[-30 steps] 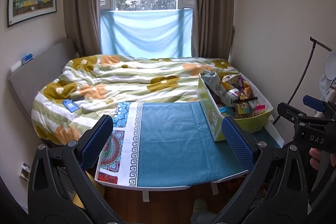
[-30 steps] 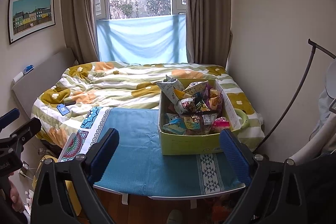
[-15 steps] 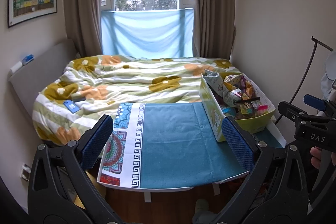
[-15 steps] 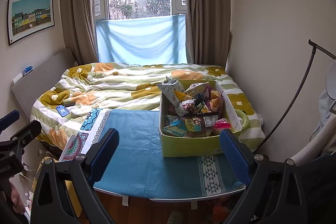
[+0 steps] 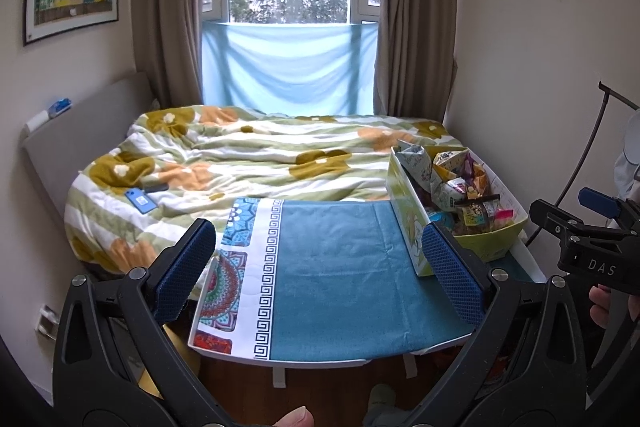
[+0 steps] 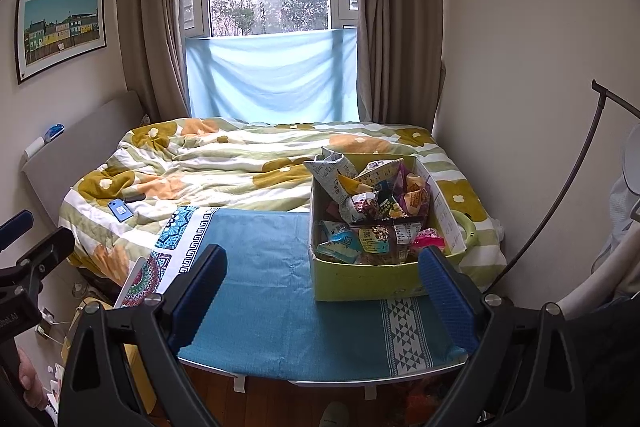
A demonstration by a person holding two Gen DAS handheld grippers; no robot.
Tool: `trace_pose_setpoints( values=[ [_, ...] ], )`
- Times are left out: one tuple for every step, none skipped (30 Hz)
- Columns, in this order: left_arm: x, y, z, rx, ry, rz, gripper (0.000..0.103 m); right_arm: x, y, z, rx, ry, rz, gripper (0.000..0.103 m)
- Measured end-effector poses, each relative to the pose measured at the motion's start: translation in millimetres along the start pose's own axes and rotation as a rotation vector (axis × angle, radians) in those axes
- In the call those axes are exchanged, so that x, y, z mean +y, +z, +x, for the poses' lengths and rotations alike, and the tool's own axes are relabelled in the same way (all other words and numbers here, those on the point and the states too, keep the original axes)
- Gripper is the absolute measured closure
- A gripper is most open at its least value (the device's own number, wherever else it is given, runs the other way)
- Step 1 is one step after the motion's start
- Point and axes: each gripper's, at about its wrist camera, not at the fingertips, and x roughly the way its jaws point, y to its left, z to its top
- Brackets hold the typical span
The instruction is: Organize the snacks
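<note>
The bed [image 6: 256, 163], under a green, white and orange flowered quilt, fills the room below the window, and everything else sits in relation to it. At its foot stands the desk [image 6: 280, 291], covered with a teal cloth; the cloth's patterned border lies on the side toward the headboard. A green cardboard box [image 6: 360, 281] rests on the desk's far right part, against the foot of the bed, and it is heaped with snack packets [image 6: 372, 219] of many colours. A small blue card [image 6: 120, 213] lies on the quilt near the bed's left edge. Nearer than the desk, the left hand-held gripper [image 5: 320, 271] hangs with its blue pads spread wide and nothing between them, and the right hand-held gripper [image 6: 324, 295] likewise stands wide and empty, the box just beyond it.
</note>
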Motion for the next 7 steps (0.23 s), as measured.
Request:
trace_pose_setpoints(
  values=[
    [0.7, -0.2, -0.4, -0.003, -0.001, -0.002, 0.001, 0.3, -0.4, -0.4, 0.0, -0.001, 0.002, 0.008],
    [1.1, 0.1, -0.4, -0.005, -0.003, -0.002, 0.001, 0.3, 0.0, -0.3, 0.0, 0.0, 0.003, 0.008],
    [0.7, 0.1, -0.3, -0.006, -0.004, -0.002, 0.001, 0.3, 0.1, -0.3, 0.0, 0.001, 0.004, 0.008],
    [0.7, 0.1, -0.2, -0.007, -0.004, -0.003, 0.001, 0.4, -0.2, -0.3, 0.001, 0.0, 0.003, 0.008],
    [0.0, 0.3, 0.1, -0.005, -0.004, -0.005, 0.001, 0.5, 0.2, 0.1, 0.003, 0.0, 0.002, 0.008],
    [-0.4, 0.6, 0.5, -0.003, -0.005, -0.006, 0.001, 1.2, -0.7, 0.0, 0.005, -0.002, 0.0, 0.008],
    [-1.9, 1.7, 1.5, 0.003, -0.009, -0.003, 0.001, 1.5, -0.3, 0.5, 0.009, -0.004, -0.002, 0.008]
  ],
)
